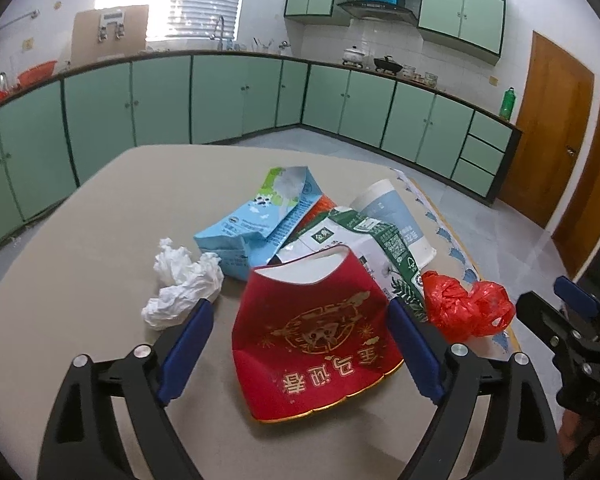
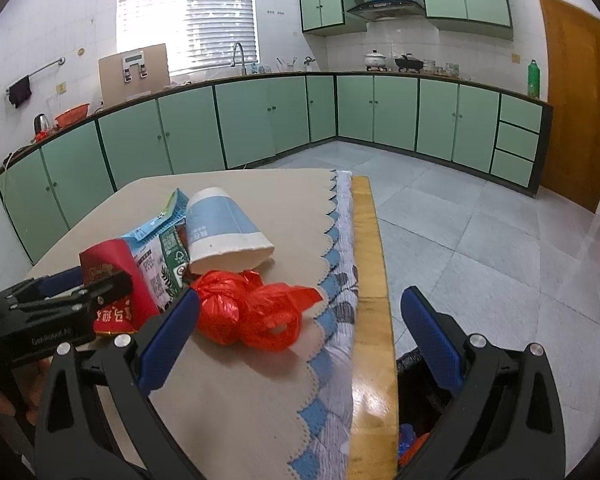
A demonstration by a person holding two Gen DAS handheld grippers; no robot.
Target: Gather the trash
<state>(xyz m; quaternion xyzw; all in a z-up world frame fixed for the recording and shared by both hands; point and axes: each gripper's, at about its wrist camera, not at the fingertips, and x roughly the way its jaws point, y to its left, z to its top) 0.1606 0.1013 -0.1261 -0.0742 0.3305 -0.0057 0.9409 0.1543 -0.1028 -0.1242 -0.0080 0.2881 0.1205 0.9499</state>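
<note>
Only leftward: crumpled tissue (image 1: 184, 290)

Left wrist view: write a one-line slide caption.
Open left gripper straddles a flattened red paper cup amid table trash.

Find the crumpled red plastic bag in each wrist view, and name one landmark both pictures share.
Left wrist view: the red plastic bag lies at right of centre, just right of the red paper cup.
Right wrist view: the same bag lies at lower centre, in front of the blue-and-white paper cup.
Shared landmark: the green bottle on the counter beside the wooden door.
</note>
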